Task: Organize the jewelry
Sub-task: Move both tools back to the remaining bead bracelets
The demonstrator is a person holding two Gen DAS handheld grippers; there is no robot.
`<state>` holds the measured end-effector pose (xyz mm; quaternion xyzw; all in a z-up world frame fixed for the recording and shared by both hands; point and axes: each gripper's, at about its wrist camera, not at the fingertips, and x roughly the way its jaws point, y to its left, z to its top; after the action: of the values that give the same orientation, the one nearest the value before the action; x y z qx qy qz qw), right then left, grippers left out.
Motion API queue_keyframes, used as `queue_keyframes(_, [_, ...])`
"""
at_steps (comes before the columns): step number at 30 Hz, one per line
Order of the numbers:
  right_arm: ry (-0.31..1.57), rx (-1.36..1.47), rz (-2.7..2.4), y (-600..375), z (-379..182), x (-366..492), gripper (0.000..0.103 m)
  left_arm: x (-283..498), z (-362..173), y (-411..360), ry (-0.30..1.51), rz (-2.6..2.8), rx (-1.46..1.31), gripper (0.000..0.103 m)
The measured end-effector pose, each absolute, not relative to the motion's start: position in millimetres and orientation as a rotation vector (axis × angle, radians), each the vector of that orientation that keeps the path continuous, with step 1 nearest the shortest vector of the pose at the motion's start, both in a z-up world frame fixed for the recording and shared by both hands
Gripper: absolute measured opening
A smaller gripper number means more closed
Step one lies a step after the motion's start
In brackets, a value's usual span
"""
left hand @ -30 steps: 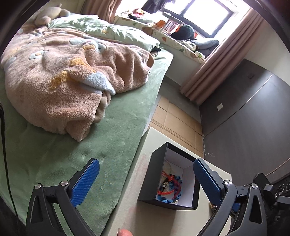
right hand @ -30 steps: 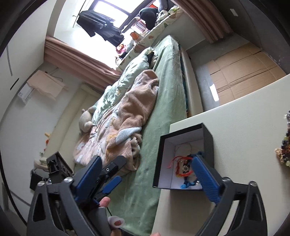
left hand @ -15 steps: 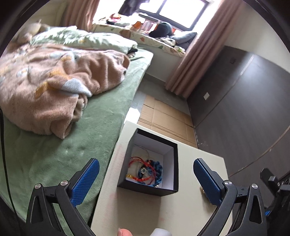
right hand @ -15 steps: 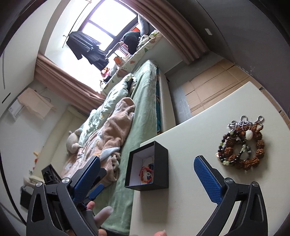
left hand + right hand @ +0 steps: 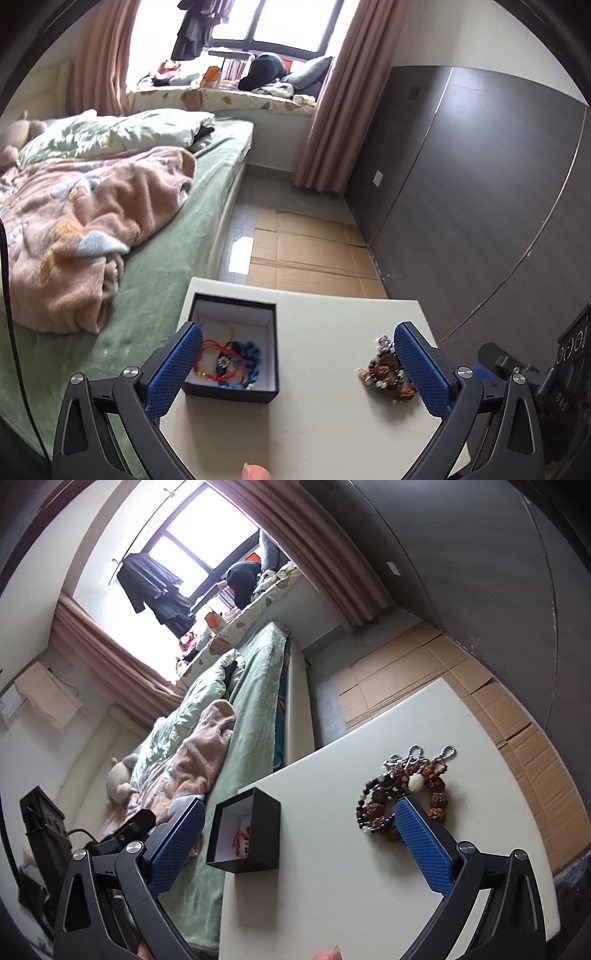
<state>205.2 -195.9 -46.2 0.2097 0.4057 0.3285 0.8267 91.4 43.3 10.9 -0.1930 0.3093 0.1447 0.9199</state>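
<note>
A black box with a white lining (image 5: pixel 271 332) (image 5: pixel 264 812) stands open on the left part of a pale table (image 5: pixel 325 413) (image 5: pixel 332 886). Red and blue cord bracelets (image 5: pixel 229 363) (image 5: pixel 242 842) lie inside it. A pile of brown, dark and green bead bracelets with silver clasps (image 5: pixel 384 369) (image 5: pixel 406 786) lies on the table to the right. My left gripper (image 5: pixel 299 365) is open and empty above the table, between box and pile. My right gripper (image 5: pixel 299 834) is open and empty, its right finger (image 5: pixel 424 849) just in front of the bead pile.
A bed with green sheet and pink blanket (image 5: pixel 92 214) (image 5: pixel 207 753) runs along the table's left side. Cardboard (image 5: pixel 306 254) covers the floor beyond the table's far edge. A dark wall (image 5: pixel 480 184) stands to the right.
Both views have swung to the right and pulled back: the bead pile has come into sight, and the box now sits to the left. Both grippers stayed open.
</note>
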Motion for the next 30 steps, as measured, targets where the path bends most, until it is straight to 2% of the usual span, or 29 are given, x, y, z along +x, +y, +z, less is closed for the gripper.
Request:
queue_keyframes(4, [0.865,0.458,0.660,-211,-47,211,0.103,105,16,29,0.638,0.272,-0.363,0.103])
queue_keyframes(17, [0.900,0.478,0.528,-249,-50,225,0.103,133,-22,14,0.731,0.189,-0.374,0.103])
queue_keyframes(24, [0.994,0.551,0.427,-266,-72,245,0.103,158,-44,3,0.784,0.130,-0.357,0.102])
queue_keyframes(27, [1.028,0.575,0.384,-271,-82,252,0.103,167,-52,-7,0.804,0.078,-0.339,0.095])
queue_keyframes(29, [1.042,0.597,0.379,-274,-87,256,0.099,174,-58,-13,0.822,0.052,-0.329,0.087])
queue_keyframes(30, [1.050,0.612,0.382,-274,-90,257,0.097,178,-62,-14,0.839,0.038,-0.335,0.077])
